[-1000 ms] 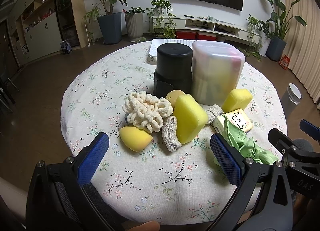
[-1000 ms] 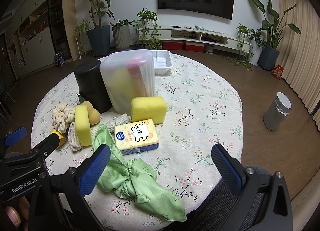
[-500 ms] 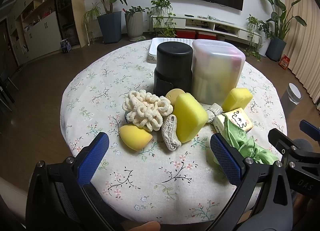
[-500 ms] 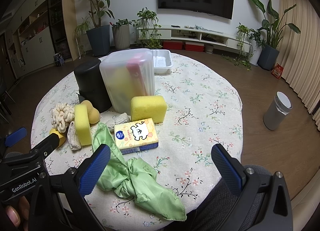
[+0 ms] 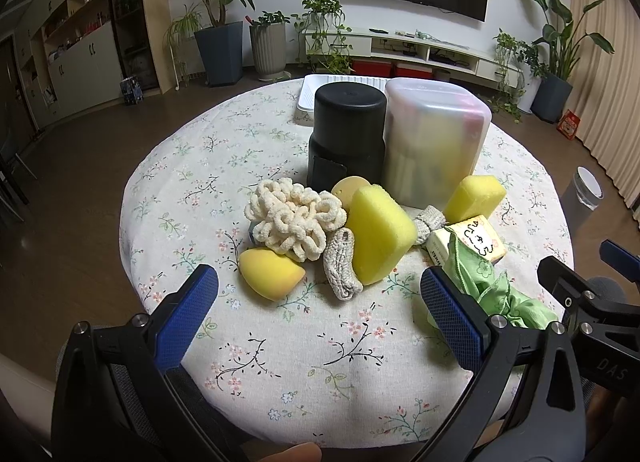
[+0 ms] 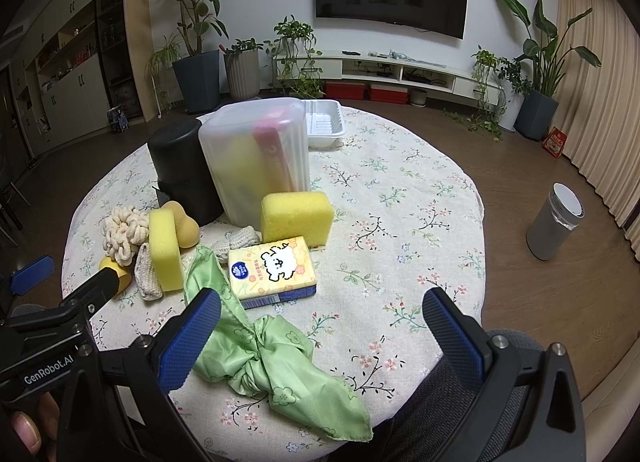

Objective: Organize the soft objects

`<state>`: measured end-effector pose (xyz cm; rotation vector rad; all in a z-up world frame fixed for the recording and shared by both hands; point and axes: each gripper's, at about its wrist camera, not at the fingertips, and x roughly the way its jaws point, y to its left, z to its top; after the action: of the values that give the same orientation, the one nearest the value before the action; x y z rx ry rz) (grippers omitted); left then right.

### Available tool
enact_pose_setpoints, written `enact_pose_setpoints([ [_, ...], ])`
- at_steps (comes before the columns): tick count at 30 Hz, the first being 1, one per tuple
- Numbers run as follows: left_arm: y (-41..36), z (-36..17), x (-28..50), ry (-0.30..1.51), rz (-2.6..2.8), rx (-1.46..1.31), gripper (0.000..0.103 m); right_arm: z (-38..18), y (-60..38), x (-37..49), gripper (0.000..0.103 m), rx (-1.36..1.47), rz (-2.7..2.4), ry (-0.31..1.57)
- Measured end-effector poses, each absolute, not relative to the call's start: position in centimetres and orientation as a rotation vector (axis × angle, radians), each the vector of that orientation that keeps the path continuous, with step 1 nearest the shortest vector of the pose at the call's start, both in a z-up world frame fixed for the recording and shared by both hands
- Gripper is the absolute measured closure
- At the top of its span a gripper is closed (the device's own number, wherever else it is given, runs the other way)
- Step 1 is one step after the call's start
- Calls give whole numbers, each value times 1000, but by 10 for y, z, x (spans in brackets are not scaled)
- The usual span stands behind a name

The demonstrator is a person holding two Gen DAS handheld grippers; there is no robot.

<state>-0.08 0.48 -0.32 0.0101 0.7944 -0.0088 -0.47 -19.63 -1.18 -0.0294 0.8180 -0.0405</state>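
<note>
Soft items cluster mid-table: a cream loop scrunchie (image 5: 294, 218), a yellow egg-shaped sponge (image 5: 270, 273), a knitted grey piece (image 5: 341, 268), an upright yellow sponge (image 5: 380, 233), a second yellow sponge (image 6: 297, 217), a tissue pack (image 6: 272, 272) and a knotted green cloth (image 6: 272, 354). Behind them stand a black canister (image 5: 346, 136) and a translucent lidded box (image 5: 434, 146). My left gripper (image 5: 318, 318) is open near the table's front edge, short of the egg sponge. My right gripper (image 6: 320, 336) is open over the green cloth, holding nothing.
A round table with a floral cloth (image 6: 408, 198) carries everything. A white tray (image 6: 324, 128) lies at the far side behind the box. A grey bin (image 6: 554, 228) stands on the floor to the right. Potted plants and a TV unit line the back wall.
Both views have shifted very slightly; the objects sit a touch lower in the frames. Nothing on the table has moved and both grippers stay open.
</note>
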Motion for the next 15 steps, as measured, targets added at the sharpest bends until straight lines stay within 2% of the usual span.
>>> enact_pose_setpoints([
  [15,4,-6,-1,798,-10,6,0,-12,-197,-5,0,-30,-41,818],
])
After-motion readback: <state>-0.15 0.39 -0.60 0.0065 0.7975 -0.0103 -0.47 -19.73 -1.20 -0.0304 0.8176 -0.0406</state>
